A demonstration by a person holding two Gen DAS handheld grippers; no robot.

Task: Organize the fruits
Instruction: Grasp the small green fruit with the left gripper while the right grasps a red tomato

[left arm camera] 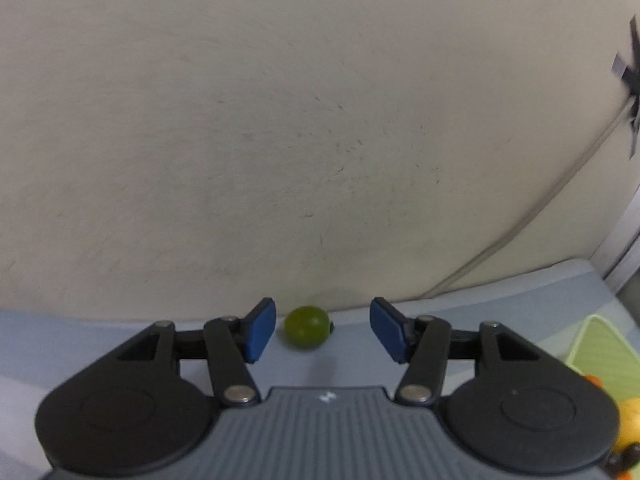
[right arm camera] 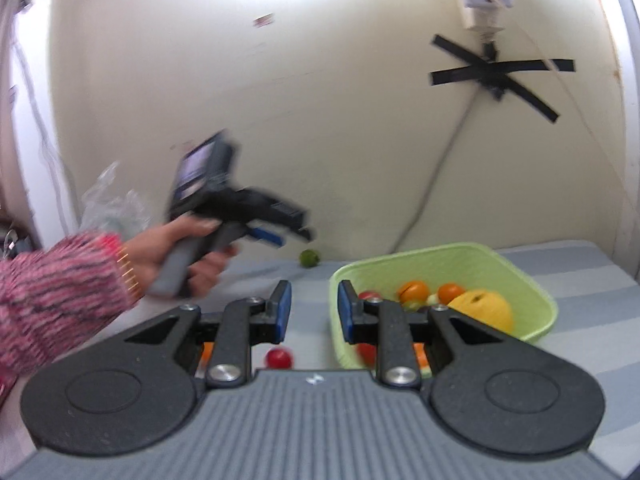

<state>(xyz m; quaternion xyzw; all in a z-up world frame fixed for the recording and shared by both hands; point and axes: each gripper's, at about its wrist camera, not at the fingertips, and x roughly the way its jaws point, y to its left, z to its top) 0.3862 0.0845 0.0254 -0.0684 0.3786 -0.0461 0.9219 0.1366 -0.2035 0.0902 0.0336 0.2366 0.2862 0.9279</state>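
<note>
A small green fruit (left arm camera: 307,327) lies on the grey-blue striped surface by the wall; it also shows in the right wrist view (right arm camera: 309,258). My left gripper (left arm camera: 322,327) is open and empty, its blue pads (left arm camera: 260,330) on either side of the fruit and just short of it. In the right wrist view the left gripper (right arm camera: 294,234) is held in a hand with a pink sleeve. My right gripper (right arm camera: 314,312) is open and empty above the left rim of a light green basket (right arm camera: 532,284) that holds oranges (right arm camera: 414,290), a yellow fruit (right arm camera: 486,307) and red fruits. A red fruit (right arm camera: 279,358) lies below the right gripper.
A cream wall (left arm camera: 280,140) stands right behind the green fruit. A cable (left arm camera: 560,188) runs down it, with black tape (right arm camera: 496,72) above. A crumpled clear bag (right arm camera: 112,200) sits at the left. The basket's corner (left arm camera: 600,352) is at the left view's right edge.
</note>
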